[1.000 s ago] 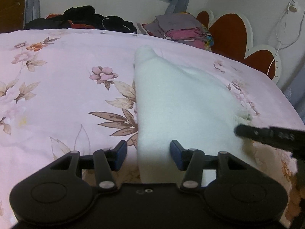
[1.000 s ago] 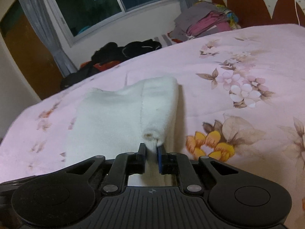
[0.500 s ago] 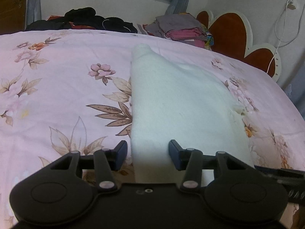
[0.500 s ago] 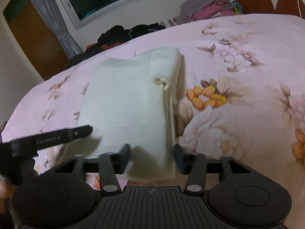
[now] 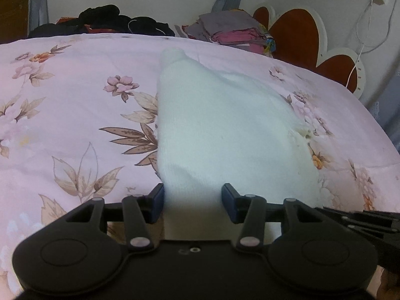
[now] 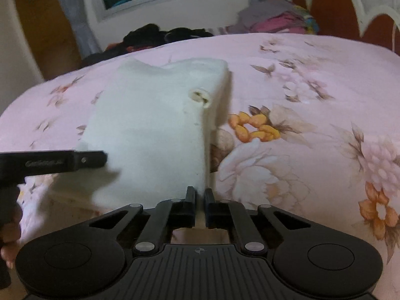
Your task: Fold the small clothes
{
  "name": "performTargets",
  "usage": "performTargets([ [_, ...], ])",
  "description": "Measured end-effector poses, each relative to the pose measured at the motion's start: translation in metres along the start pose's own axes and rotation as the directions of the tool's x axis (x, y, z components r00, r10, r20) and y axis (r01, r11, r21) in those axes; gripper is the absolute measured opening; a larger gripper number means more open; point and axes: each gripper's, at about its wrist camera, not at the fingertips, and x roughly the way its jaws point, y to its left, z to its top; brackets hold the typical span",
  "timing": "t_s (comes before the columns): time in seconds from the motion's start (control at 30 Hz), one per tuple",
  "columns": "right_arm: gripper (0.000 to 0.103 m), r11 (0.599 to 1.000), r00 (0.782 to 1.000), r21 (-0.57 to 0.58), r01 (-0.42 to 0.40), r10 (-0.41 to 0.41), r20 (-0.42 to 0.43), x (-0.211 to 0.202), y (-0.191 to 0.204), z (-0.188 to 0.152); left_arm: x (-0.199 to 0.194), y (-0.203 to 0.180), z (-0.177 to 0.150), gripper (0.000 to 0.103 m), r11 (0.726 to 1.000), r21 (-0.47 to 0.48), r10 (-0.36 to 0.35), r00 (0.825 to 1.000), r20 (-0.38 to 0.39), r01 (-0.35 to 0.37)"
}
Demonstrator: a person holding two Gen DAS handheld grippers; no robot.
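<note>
White garment (image 5: 225, 135) partly folded on bed (image 5: 62, 100) | left gripper (image 5: 192, 201) spread wide, holding nothing | right gripper (image 6: 199, 197) pinching near corner (another fold likely remains)

The right hand-held gripper (image 6: 199, 197), spread wide half a second ago, has pinched the white garment's (image 6: 155, 135) near edge.

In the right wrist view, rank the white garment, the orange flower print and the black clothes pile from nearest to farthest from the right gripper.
1. white garment, at the right gripper.
2. orange flower print, ahead right on the bedspread.
3. black clothes pile, far edge under the window.
</note>
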Motion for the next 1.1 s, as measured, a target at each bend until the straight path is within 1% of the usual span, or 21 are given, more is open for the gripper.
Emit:
performTargets([
  [0.07, 0.006, 1.000, 1.000, -0.002, 0.011, -0.011, 0.012, -0.002, 0.002, 0.001, -0.002, 0.001, 0.003, 0.050, 1.000, -0.009, 0.001, 1.000, -0.008, -0.001],
  [0.13, 0.006, 1.000, 1.000, 0.020, -0.013, 0.013, 0.022, -0.007, -0.002, 0.004, -0.005, 0.002, 0.006, 0.051, 1.000, -0.018, 0.001, 1.000, -0.013, -0.001],
  [0.23, 0.006, 0.999, 0.998, 0.040, -0.014, 0.011, 0.062, -0.018, -0.004, 0.015, -0.012, 0.003, 0.012, 0.051, 1.000, -0.029, -0.003, 1.000, -0.001, 0.003],
  [0.3, 0.007, 0.999, 0.996, 0.045, -0.018, 0.014, 0.093, -0.024, -0.006, 0.028, -0.021, 0.003, 0.019, 0.051, 0.999, -0.039, -0.016, 0.999, 0.029, 0.017],
  [0.37, 0.007, 0.999, 0.993, 0.048, -0.023, 0.017, 0.120, -0.026, -0.006, 0.043, -0.028, 0.001, 0.028, 0.054, 0.999, -0.033, -0.028, 0.997, 0.066, 0.030],
  [0.47, 0.007, 0.998, 0.988, 0.056, -0.025, 0.016, 0.150, -0.020, -0.006, 0.066, -0.031, -0.004, 0.048, 0.055, 0.999, -0.013, -0.041, 0.993, 0.107, 0.043],
  [0.57, 0.007, 0.997, 0.985, 0.070, -0.029, 0.017, 0.172, -0.004, -0.007, 0.089, -0.020, -0.005, 0.068, 0.055, 0.999, -0.001, -0.032, 0.991, 0.128, 0.032],
  [0.67, 0.008, 0.994, 0.986, 0.104, -0.045, 0.027, 0.167, 0.019, -0.007, 0.110, -0.003, -0.004, 0.084, 0.055, 1.000, 0.010, -0.009, 0.990, 0.143, 0.007],
  [0.77, 0.008, 0.994, 0.987, 0.104, -0.036, 0.018, 0.162, 0.040, -0.002, 0.125, 0.017, -0.002, 0.098, 0.055, 1.000, 0.004, 0.016, 0.988, 0.151, -0.017],
  [0.87, 0.008, 0.994, 0.989, 0.105, -0.017, 0.001, 0.151, 0.061, 0.000, 0.136, 0.033, 0.005, 0.108, 0.055, 0.999, -0.021, 0.033, 0.990, 0.140, -0.030],
  [1.0, 0.008, 0.994, 0.989, 0.108, 0.001, -0.017, 0.148, 0.082, 0.000, 0.146, 0.060, 0.017, 0.115, 0.055, 0.997, -0.063, 0.052, 0.994, 0.098, -0.046],
  [1.1, 0.008, 0.995, 0.989, 0.094, 0.032, -0.045, 0.140, 0.098, -0.001, 0.150, 0.076, 0.030, 0.111, 0.060, 0.993, -0.114, 0.041, 0.997, 0.058, -0.034],
])
